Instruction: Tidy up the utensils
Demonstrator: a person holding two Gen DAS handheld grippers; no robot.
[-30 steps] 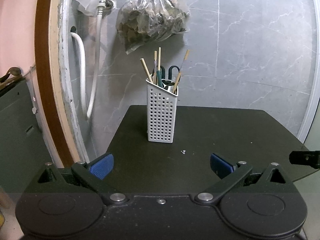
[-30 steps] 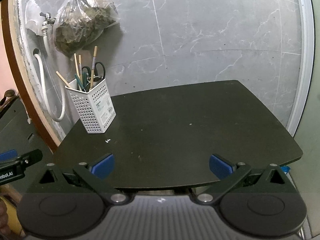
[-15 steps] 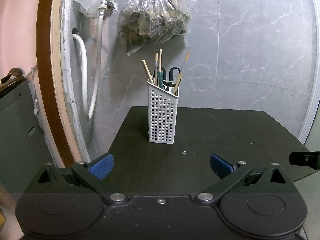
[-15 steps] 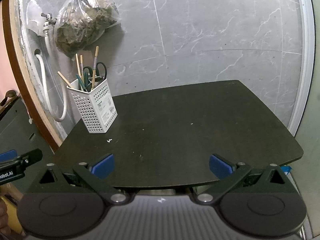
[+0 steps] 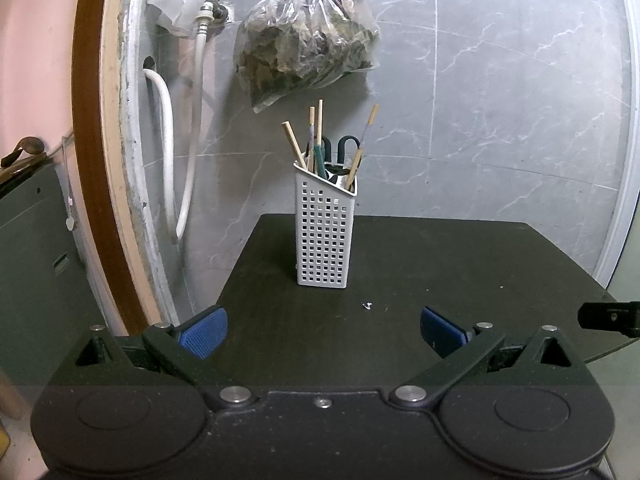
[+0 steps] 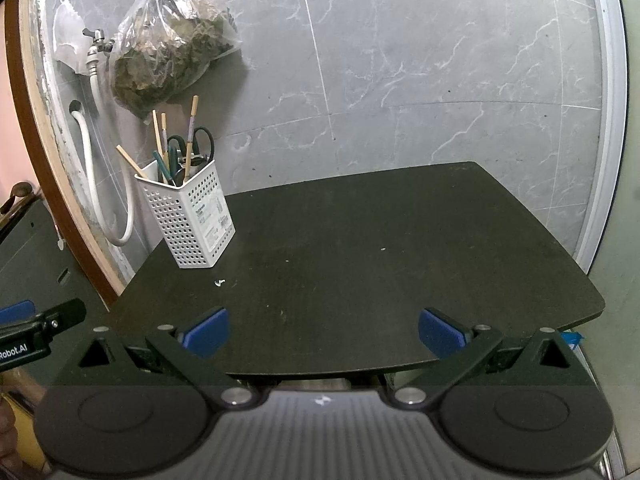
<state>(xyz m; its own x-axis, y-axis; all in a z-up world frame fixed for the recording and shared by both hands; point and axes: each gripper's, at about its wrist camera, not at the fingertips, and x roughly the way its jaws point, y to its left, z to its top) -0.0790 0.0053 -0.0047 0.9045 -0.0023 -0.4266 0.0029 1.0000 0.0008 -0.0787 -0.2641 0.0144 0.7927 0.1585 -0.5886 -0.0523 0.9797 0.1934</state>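
Straight ahead of the left claw [image 5: 323,331], near the table's [image 5: 460,264] far left corner, a white perforated utensil holder [image 5: 325,236] stands upright. Chopsticks [image 5: 294,145] and dark scissor handles [image 5: 347,145] poke out; whatever else it holds is hidden by its walls. Both claws hang at the near edge, spread wide and empty. From the right claw [image 6: 323,331], the holder sits ahead and to the left. A tiny white scrap [image 6: 219,282] lies just beside it, too small to identify. A plastic bag [image 5: 306,38] hangs on the wall behind.
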